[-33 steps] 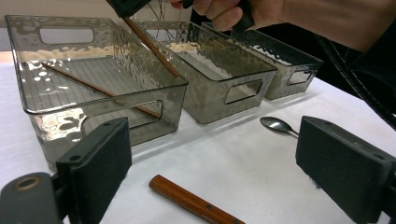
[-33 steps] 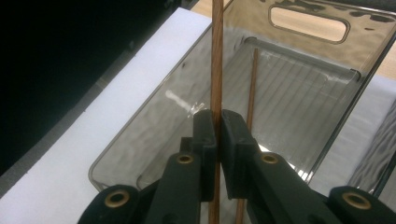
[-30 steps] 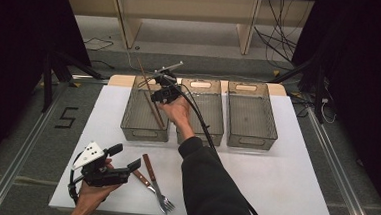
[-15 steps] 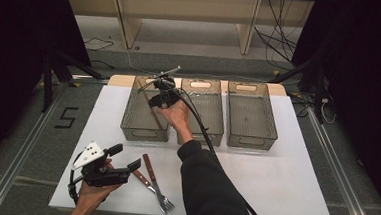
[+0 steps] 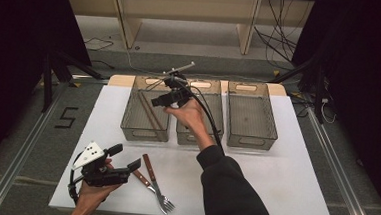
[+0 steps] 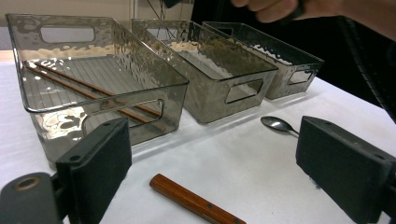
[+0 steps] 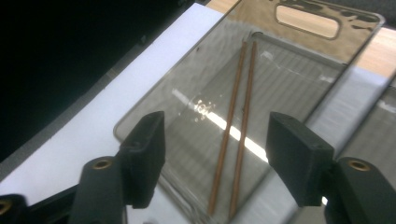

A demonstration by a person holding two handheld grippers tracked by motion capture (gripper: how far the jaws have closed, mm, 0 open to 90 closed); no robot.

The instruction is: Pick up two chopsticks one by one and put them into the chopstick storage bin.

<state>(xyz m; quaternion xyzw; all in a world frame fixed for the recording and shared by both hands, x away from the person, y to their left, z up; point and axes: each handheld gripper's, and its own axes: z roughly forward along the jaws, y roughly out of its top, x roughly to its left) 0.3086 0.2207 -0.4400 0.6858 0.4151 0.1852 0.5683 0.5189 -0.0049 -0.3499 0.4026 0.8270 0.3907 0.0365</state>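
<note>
The two thin brown wooden chopsticks [image 5: 149, 111] lie side by side on the floor of the leftmost smoky transparent plastic bin [image 5: 128, 114], in the upper middle of the high view; their long axis runs slantwise along the length of this bin. The right gripper [image 5: 168, 99] hangs above the right rim of the same bin; its jaws have just been opening and now stand wide apart, with nothing between them; in the right gripper view the chopsticks [image 7: 233, 130] are seen below, through the gap of the jaws, so I judge that they are already put down and released.

The left gripper [image 5: 125, 159] rests low at the lower left of the high view, jaws also apart and empty. Just to its right on the white table [image 5: 274, 178] lie a knife with a brown riveted wooden handle [image 5: 146, 168] and a wooden-handled metal fork [image 5: 157, 192], crossing each other; the handle of the knife [image 6: 196, 203] appears between the jaws in the left gripper view, and a small metal spoon [image 6: 279, 124] lies further behind. The handles point toward the upper left, and the left hand is much nearer to this cutlery than the right one; so the next pick probably belongs to the left gripper, which must close across the handle, not along it.
</note>
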